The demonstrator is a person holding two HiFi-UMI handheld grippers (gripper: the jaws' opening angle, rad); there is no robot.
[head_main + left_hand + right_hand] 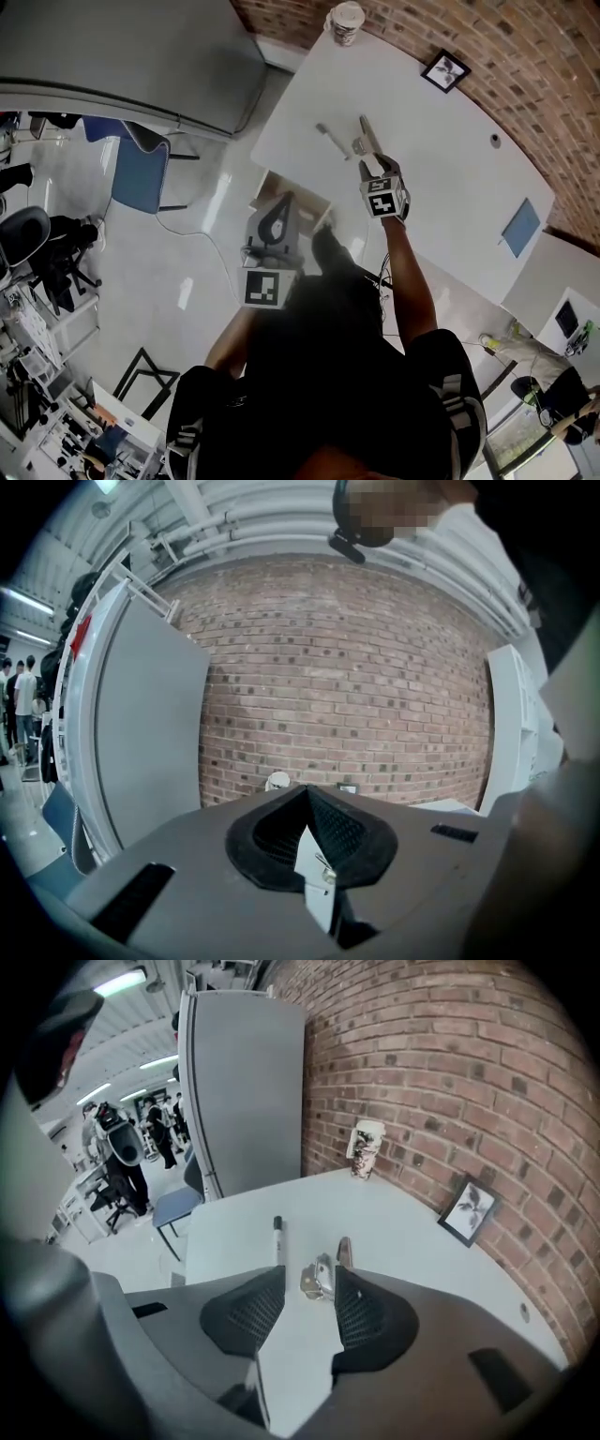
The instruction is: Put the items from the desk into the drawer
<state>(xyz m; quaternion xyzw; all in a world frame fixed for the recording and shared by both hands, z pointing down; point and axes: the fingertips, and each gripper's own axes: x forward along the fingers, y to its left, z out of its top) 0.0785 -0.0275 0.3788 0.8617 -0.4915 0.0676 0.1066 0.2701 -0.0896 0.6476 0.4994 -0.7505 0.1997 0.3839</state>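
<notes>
Right gripper [309, 1273] tilted down over white worktop [441, 178]. Jaws spread wide, pads clear of everything. Small metal tool [319, 1279] flat on the worktop, right at the gap between the jaw tips, brown end pointing toward the brick wall. Marker [277, 1237] lying just left of it, not touching, dark cap at the far end. Paper cup [365, 1149] at the far corner by the wall. Picture frame [467, 1209] standing by the bricks further right. Left gripper [305, 795] off the worktop's near edge, over the open drawer [305, 200] in the head view, pointing nearly level. Jaw tips met. Pale sliver with a metallic speck in the slit behind the tips; cannot tell what. Blue card [520, 227] alone near the worktop's right end.
</notes>
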